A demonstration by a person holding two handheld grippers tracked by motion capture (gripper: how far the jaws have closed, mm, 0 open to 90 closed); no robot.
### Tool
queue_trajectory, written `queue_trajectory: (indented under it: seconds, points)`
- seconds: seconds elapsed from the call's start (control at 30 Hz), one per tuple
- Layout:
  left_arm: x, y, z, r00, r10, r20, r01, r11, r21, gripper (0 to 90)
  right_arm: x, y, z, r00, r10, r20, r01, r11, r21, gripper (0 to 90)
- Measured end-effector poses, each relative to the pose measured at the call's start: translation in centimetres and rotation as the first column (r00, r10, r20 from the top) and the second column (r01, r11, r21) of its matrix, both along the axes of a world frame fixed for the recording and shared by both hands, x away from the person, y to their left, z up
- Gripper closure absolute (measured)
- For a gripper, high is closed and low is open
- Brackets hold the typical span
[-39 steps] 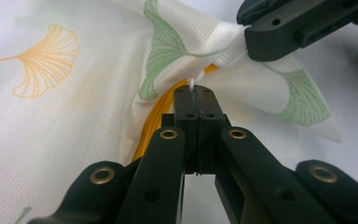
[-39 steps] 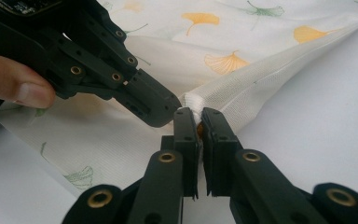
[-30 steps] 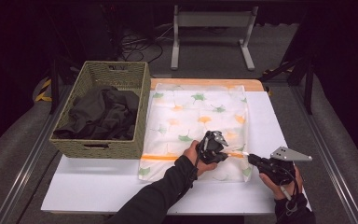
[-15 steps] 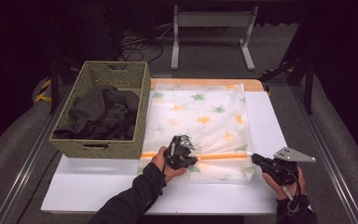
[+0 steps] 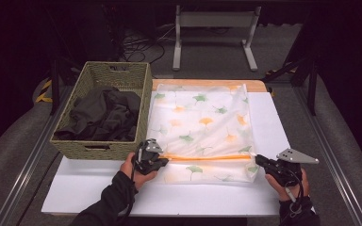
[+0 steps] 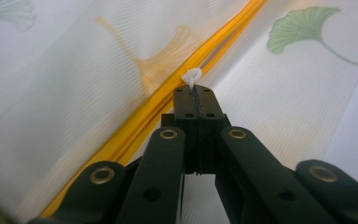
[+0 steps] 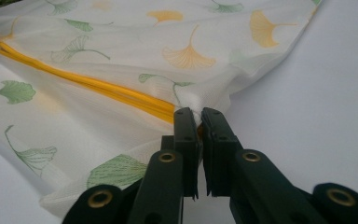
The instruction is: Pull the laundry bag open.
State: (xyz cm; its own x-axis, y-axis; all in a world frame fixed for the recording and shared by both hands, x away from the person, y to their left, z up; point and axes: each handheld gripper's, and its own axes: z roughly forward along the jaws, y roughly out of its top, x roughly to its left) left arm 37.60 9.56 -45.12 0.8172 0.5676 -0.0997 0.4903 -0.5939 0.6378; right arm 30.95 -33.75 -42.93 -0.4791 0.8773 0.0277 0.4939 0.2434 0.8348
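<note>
Tongs [image 6: 193,91] pinch the white mesh bag's [image 5: 202,122] orange zipper [image 5: 202,157] (ginkgo-leaf print).

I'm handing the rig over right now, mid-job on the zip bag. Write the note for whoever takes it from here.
Left gripper: shut on the white zipper pull, at the bag's left end by the wicker basket.
Right gripper: shut on the right edge of the ginkgo-print mesh bag, at the end of the orange zipper, holding it taut.
Bag lies flat on the white table; dark clothes sit in the basket.
Done: pull is at the left end of the zipper.
Left, probably: release the pull, load the clothes.
</note>
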Motion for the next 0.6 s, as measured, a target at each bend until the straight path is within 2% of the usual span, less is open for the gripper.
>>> queue_trajectory:
  seconds: [0.1, 0.17, 0.4, 0.5, 0.53, 0.6]
  points:
    - [-0.4, 1.5, 0.3, 0.9997, 0.009, 0.024, -0.009, 0.9994, 0.033, 90.0, 0.0, 0.1, -0.1, 1.0000, 0.001, -0.005, -0.001, 1.000, -0.004, 85.2]
    - [-0.8, 2.8, 0.4, 0.9990, 0.031, 0.032, -0.032, 0.9990, 0.030, 90.0, 0.0, 0.1, -0.2, 1.0000, -0.003, -0.006, 0.003, 1.000, -0.005, 85.3]
    - [-1.4, 5.1, 0.4, 0.9979, 0.053, 0.038, -0.054, 0.9978, 0.039, 90.0, -0.1, 0.2, -0.3, 0.9999, -0.004, -0.011, 0.004, 1.000, -0.005, 85.3]
    - [-1.7, 6.0, 0.4, 0.9969, 0.068, 0.040, -0.069, 0.9972, 0.029, 90.0, -0.1, 0.3, -0.3, 0.9999, -0.004, -0.012, 0.004, 1.000, -0.007, 85.3]
    - [-1.8, 6.5, 0.3, 0.9945, 0.089, 0.056, -0.092, 0.9942, 0.056, 90.0, -0.1, 0.3, -0.2, 0.9999, -0.006, -0.009, 0.006, 1.000, -0.010, 85.3]
    - [-1.8, 7.0, 0.2, 0.9942, 0.095, 0.050, -0.098, 0.9940, 0.049, 90.0, -0.1, 0.3, -0.2, 0.9999, -0.015, -0.007, 0.015, 1.000, -0.016, 85.3]
